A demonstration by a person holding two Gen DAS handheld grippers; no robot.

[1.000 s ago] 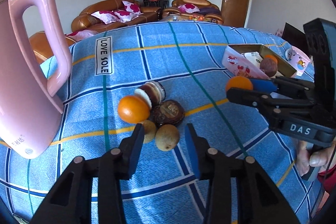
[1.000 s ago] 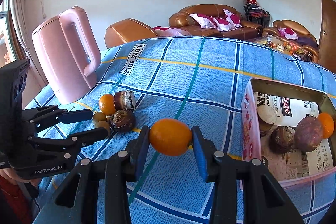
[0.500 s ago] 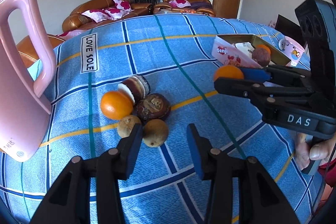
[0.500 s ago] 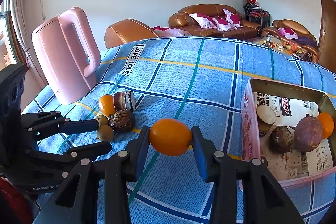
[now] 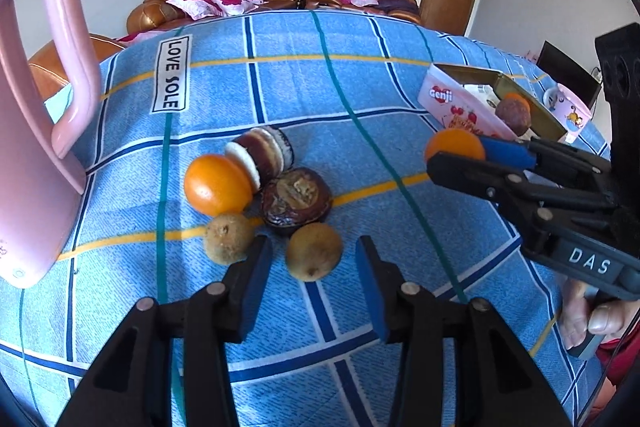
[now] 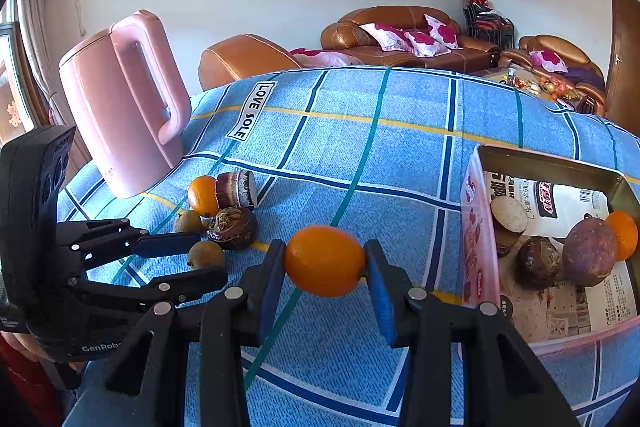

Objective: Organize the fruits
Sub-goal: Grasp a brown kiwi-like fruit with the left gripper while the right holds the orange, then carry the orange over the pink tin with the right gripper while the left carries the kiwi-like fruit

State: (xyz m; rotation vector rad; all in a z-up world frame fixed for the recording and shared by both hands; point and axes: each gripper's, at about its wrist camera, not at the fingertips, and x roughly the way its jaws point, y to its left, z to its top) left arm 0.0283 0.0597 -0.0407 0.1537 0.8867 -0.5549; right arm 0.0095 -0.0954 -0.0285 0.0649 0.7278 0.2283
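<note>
Here, blue checked cloth [image 5: 360,75]; sofas [image 6: 400,35] behind, perhaps leather. Right gripper [image 6: 325,263] pinches orange [image 6: 324,259]; left gripper [image 5: 312,267] spread.

A: Left wrist view: low, close over the blue checked cloth [image 5: 360,87], facing the sofas, fruit pile [image 5: 260,195] centre frame.

B: Right wrist view: same cloth [image 6: 400,155], pile [image 6: 224,215] lower left, box [image 6: 548,163] right. Both share kettle [image 6: 120,103].
</note>
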